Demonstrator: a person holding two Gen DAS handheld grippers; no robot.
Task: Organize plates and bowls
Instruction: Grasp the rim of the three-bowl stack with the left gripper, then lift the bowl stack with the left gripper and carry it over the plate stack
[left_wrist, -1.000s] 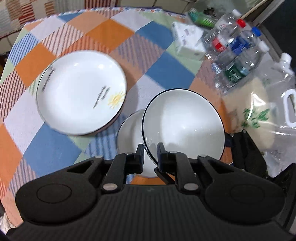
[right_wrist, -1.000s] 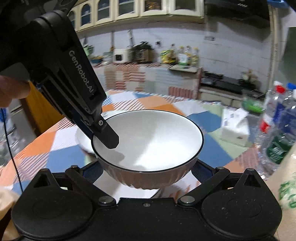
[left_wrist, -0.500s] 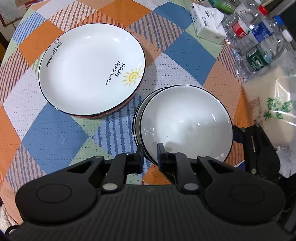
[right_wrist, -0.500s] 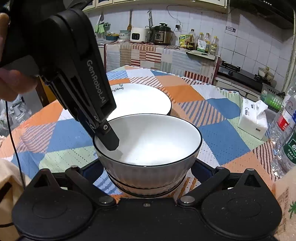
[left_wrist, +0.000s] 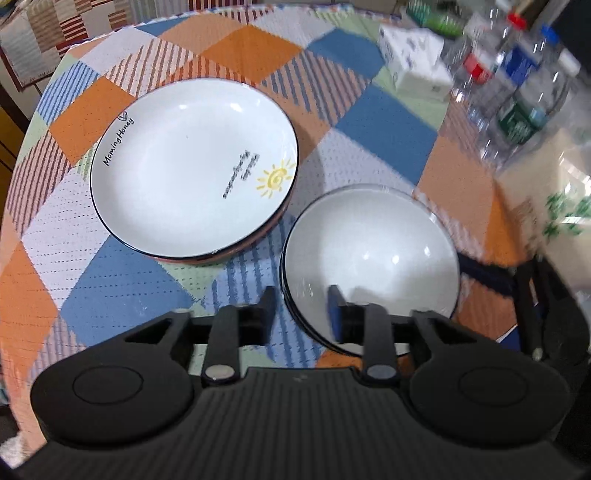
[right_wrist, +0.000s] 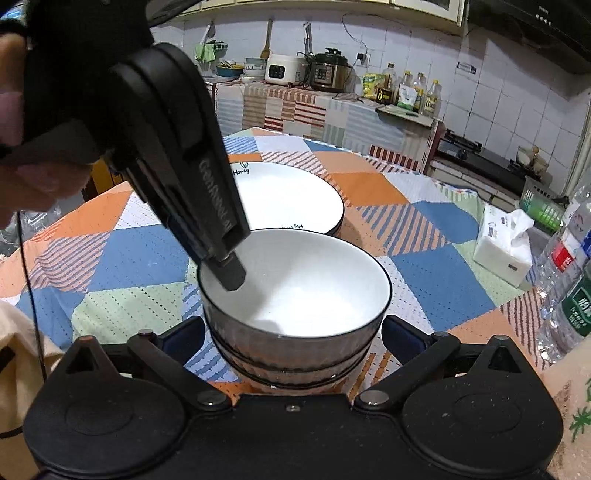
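A stack of white bowls with black rims (left_wrist: 369, 254) stands on the patchwork tablecloth; it also shows in the right wrist view (right_wrist: 295, 295). My left gripper (left_wrist: 301, 299) is open, one finger outside the top bowl's near rim and one inside it. My right gripper (right_wrist: 293, 332) is open, its fingers apart on either side of the bowl stack. A stack of white plates (left_wrist: 194, 170) with a sun drawing and "Morning Honey" lettering lies left of the bowls, and behind them in the right wrist view (right_wrist: 288, 199).
A tissue box (left_wrist: 413, 62) and several water bottles (left_wrist: 517, 85) stand at the table's far right. A plastic bag (left_wrist: 561, 206) lies right of the bowls. A kitchen counter with cookers (right_wrist: 310, 70) is behind the table.
My left gripper has opened and let go of the top bowl's rim. The bowl now rests nested on the stack. My right gripper has stayed open around the stack.
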